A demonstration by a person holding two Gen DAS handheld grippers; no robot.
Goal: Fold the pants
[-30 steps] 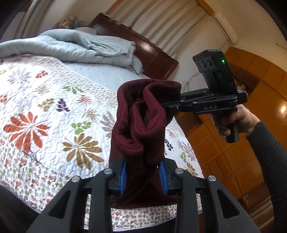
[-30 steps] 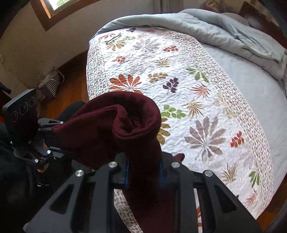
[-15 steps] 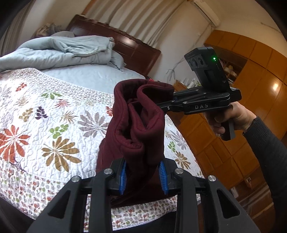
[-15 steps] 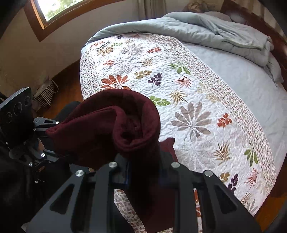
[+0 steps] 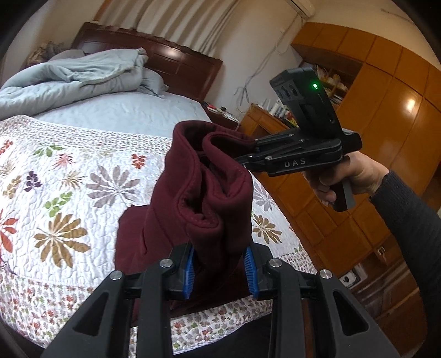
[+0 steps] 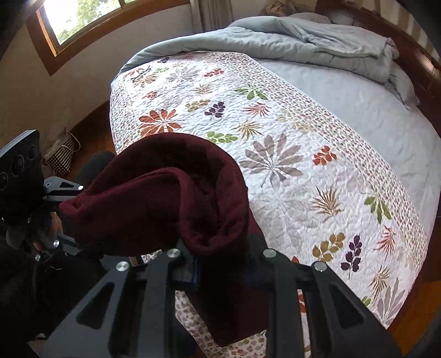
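left hand-held gripper (image 5: 219,271) clamped on a thick bunched edge of the maroon pants (image 5: 204,192), right hand-held gripper (image 6: 220,268) clamped on another bunch of the same pants. pants held up off the bed (image 6: 344,110), above the foot edge of the floral quilt (image 5: 69,179), with some cloth hanging down over that edge. crumpled grey duvet (image 5: 71,79) lies beyond the quilt, by the headboard.

Floral-quilted bed (image 6: 289,154), wooden wardrobe (image 5: 386,115), seemingly daylit window (image 6: 82,19).
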